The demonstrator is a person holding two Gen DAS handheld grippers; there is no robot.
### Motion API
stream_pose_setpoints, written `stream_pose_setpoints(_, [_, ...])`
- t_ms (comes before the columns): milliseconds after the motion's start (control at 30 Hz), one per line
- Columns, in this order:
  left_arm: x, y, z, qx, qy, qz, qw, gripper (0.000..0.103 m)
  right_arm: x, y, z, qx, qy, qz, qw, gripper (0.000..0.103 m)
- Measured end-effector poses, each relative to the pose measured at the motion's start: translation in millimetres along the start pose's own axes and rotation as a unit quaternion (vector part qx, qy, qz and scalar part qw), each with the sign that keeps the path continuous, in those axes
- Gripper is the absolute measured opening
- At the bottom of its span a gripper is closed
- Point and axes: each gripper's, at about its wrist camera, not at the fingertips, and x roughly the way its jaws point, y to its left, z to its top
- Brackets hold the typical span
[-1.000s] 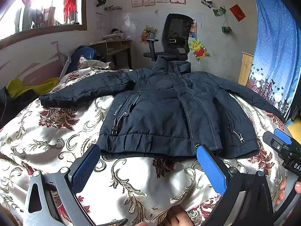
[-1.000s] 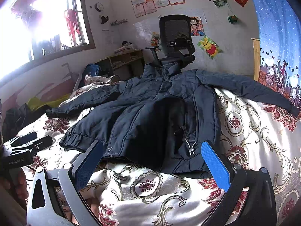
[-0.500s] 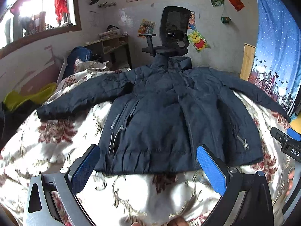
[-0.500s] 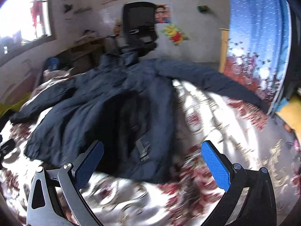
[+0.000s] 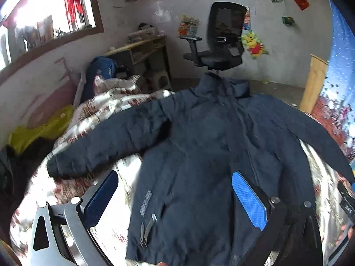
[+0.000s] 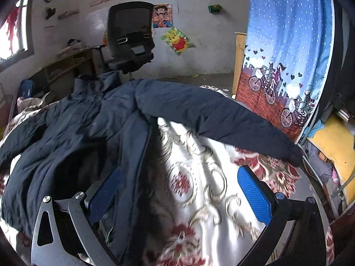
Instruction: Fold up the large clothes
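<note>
A dark navy padded jacket (image 5: 204, 146) lies face up on the bed, sleeves spread out, collar toward the far end. Its left sleeve (image 5: 106, 141) reaches left, its right sleeve (image 6: 213, 113) reaches right toward the curtain. My left gripper (image 5: 175, 199) is open and empty, hovering over the jacket's lower left front near the pocket zipper. My right gripper (image 6: 179, 195) is open and empty over the jacket's right edge (image 6: 137, 155) and the bedspread (image 6: 199, 177) below the right sleeve.
The bed has a shiny white floral cover (image 5: 73, 190). A black office chair (image 5: 224, 42) stands beyond the collar. A blue patterned curtain (image 6: 284, 62) hangs at the right. A desk (image 5: 144, 53) and yellow-green cloth (image 5: 42, 130) are at the left.
Both grippers have moved forward from the jacket's hem over the garment. The left now looks toward the left sleeve side, the right has swung toward the right sleeve. Both stay open.
</note>
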Motion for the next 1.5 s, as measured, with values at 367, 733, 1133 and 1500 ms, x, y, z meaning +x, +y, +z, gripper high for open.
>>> stream_pose_setpoints(367, [97.9,-78.6,57.1,0.108,-0.005,-0.063,0.9921,0.103,72.5,-68.9,-22.2,0.186,-0.021,0.066,0.980,0.102])
stream_pose_setpoints(733, [203.4,-207.1,71.7,0.115,0.005,-0.177,0.9774,0.103,124.5,-95.4,-6.9,0.344,-0.028,0.066,0.936,0.096])
stream_pose_setpoints(1133, [279.6,-322.4,57.2,0.163,0.079,-0.208,0.9611,0.103,154.2,-123.5,9.8,0.433,-0.024,-0.027,0.901,0.012])
stream_pose_setpoints(1500, [254.8,-259.9,76.3,0.107,0.068,-0.225,0.9661,0.102,77.5,-33.1,135.3,0.166,-0.153,-0.039,0.974,0.007])
